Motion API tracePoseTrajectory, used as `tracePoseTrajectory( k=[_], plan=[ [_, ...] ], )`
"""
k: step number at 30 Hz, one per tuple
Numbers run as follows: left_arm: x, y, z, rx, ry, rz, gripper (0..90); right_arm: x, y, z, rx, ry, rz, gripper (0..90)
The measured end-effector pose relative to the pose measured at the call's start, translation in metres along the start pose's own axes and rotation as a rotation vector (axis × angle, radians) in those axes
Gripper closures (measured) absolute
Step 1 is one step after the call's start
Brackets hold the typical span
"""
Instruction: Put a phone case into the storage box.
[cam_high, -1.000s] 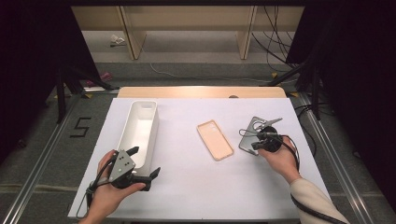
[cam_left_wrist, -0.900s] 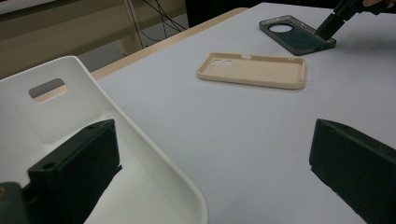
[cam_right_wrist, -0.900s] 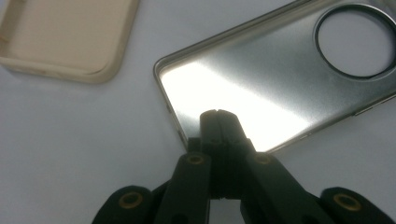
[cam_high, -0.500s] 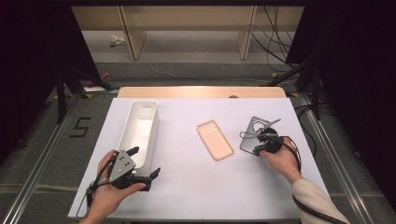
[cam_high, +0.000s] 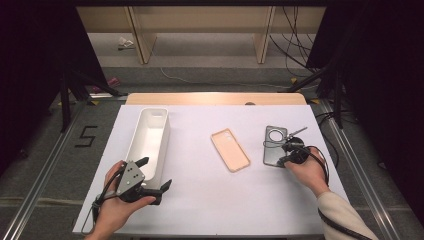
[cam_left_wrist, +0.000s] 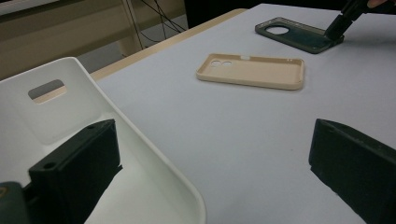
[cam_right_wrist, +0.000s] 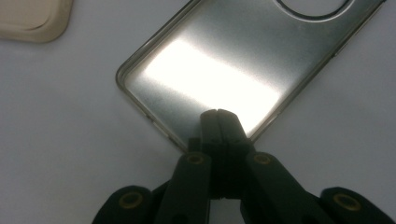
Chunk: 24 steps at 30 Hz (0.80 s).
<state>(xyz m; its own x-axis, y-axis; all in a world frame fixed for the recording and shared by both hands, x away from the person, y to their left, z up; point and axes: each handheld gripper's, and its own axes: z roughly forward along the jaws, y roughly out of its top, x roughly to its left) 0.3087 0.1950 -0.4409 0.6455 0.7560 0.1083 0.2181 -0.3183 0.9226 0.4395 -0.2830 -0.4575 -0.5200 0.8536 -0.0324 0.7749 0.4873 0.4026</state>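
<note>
High view, items on the white surface (cam_high: 210, 200):

Right gripper (cam_high: 281, 161), held in the person's right hand (cam_high: 307, 170) at about 3 o'clock of the surface. Jaws pressed together on the near edge of the dark phone case (cam_high: 275, 145), seen close up in the right gripper view, where the tips (cam_right_wrist: 218, 114) meet over the case's rim (cam_right_wrist: 154, 123). Case lies flat, open side up, round camera cut-out at its far end.

Beige phone case (cam_high: 230, 149), flat, open side up, near the centre, just to the 9 o'clock side of the dark one and apart from it.

White tray (cam_high: 149, 142), long and narrow, at 9 o'clock of the surface.

Left gripper (cam_high: 151, 176), in the left hand (cam_high: 117, 205) at 7 o'clock. Jaws wide apart, one inside the tray's near end, the other outside over bare surface; nothing gripped, as the left gripper view (cam_left_wrist: 205, 177) confirms.
</note>
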Motion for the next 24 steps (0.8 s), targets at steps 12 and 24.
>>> tracePoseTrajectory(
  k=[12, 24],
  plan=[
    [0.0, 0.0002, -0.0001, -0.001, -0.001, 0.003, 1.7, -0.0032, -0.0017, -0.0019, -0.003, -0.005, 0.005, 90.0],
    [0.0001, 0.0002, -0.0003, -0.002, 0.0, 0.001, 1.7, -0.0061, -0.003, -0.0019, 0.007, -0.018, 0.014, 90.0]
  ],
)
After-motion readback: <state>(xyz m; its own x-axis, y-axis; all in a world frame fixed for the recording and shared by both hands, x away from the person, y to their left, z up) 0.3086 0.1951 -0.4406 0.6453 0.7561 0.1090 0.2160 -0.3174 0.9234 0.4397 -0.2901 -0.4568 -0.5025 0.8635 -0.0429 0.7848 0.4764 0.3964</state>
